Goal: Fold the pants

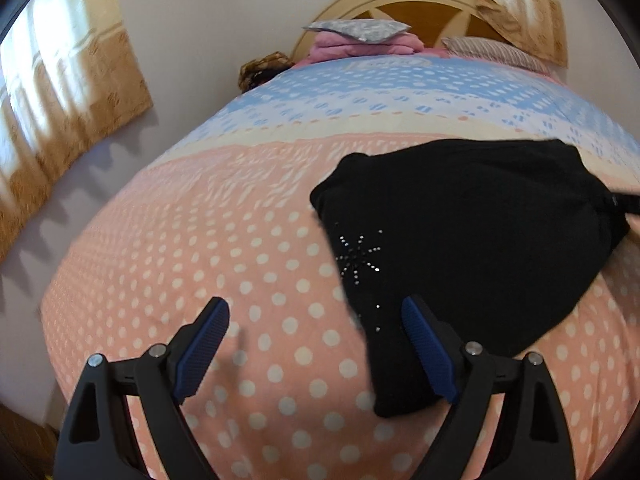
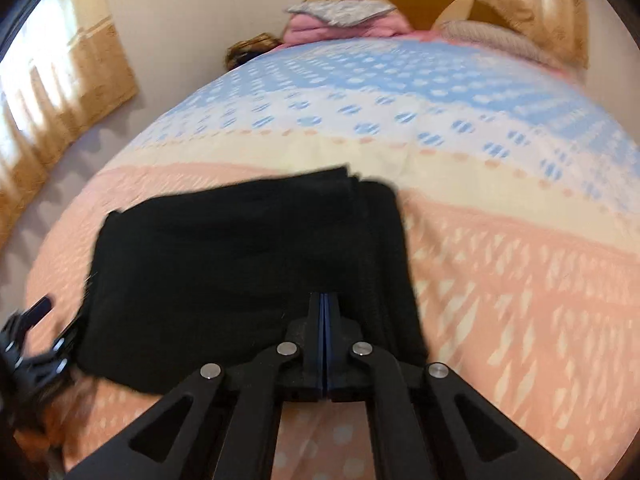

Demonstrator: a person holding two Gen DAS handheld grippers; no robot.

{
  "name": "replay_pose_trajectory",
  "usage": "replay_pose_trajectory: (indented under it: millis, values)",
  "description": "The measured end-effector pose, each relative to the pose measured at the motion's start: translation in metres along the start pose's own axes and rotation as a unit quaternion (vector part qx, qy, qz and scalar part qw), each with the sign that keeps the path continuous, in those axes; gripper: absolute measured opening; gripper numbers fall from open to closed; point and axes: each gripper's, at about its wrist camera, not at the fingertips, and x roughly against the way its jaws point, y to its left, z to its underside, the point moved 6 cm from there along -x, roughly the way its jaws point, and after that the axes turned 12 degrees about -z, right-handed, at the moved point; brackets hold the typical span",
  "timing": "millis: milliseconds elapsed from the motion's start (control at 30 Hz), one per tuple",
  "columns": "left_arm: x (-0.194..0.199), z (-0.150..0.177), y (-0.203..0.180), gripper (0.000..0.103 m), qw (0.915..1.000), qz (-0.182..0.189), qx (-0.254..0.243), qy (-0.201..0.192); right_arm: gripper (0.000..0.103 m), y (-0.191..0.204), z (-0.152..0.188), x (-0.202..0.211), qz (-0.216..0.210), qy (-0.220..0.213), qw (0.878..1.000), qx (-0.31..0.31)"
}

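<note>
I am working over a bed [image 1: 168,248] covered by a dotted spread in peach, cream and blue, and it serves as my folding surface because it is broad and soft. At its far end a headboard [image 1: 404,0] curves up, with a stack of pink bedding [image 1: 360,46] and a striped pillow [image 1: 492,52] pushed back there, well apart from my work. Curtains [image 1: 60,92] hang at the sides.

The pants [image 2: 240,272] lie on the peach band near me, a black bundle already doubled into a rough block, with layered edges showing at its far corner. A small sparkly starburst [image 1: 358,256] marks the end nearest my left side.

My left claw [image 1: 316,350] stands wide open with nothing between its blue pads [image 1: 204,348]; its right finger hovers over the near edge of the cloth, the other over bare spread. I judge it is placed to straddle that edge for a pinch. In the right wrist view it shows, blurred, just beside the bundle's left end.

My right claw [image 2: 324,300] is fully closed, pads pressed together, above the near edge of the bundle. I see no cloth caught in it, so I read it as a pressing or smoothing tool for now.
</note>
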Motion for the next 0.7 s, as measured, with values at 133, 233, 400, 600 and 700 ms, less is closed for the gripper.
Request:
replay_pose_trajectory:
  millis: [133, 233, 400, 600, 700]
  values:
    - [0.015, -0.007, 0.007, 0.092, 0.9996, -0.013, -0.017, -0.018, 0.0, -0.001, -0.005, 0.011, -0.018, -0.016, 0.998, -0.055]
    - [0.023, -0.007, 0.006, 0.094, 0.9999, 0.005, -0.001, -0.012, 0.004, 0.013, 0.0, 0.044, -0.006, -0.05, 0.997, -0.062]
    - [0.049, -0.001, -0.007, 0.094, 0.9993, 0.035, 0.005, -0.011, 0.005, 0.044, 0.025, 0.086, -0.056, -0.08, 0.99, -0.098]
    - [0.078, 0.006, -0.01, 0.097, 0.9969, 0.075, 0.023, -0.011, 0.022, 0.071, 0.055, 0.092, -0.082, -0.071, 0.986, -0.128]
    - [0.085, 0.011, -0.011, 0.097, 0.9971, 0.071, 0.023, -0.011, 0.053, 0.08, 0.07, 0.1, -0.083, -0.079, 0.985, -0.132]
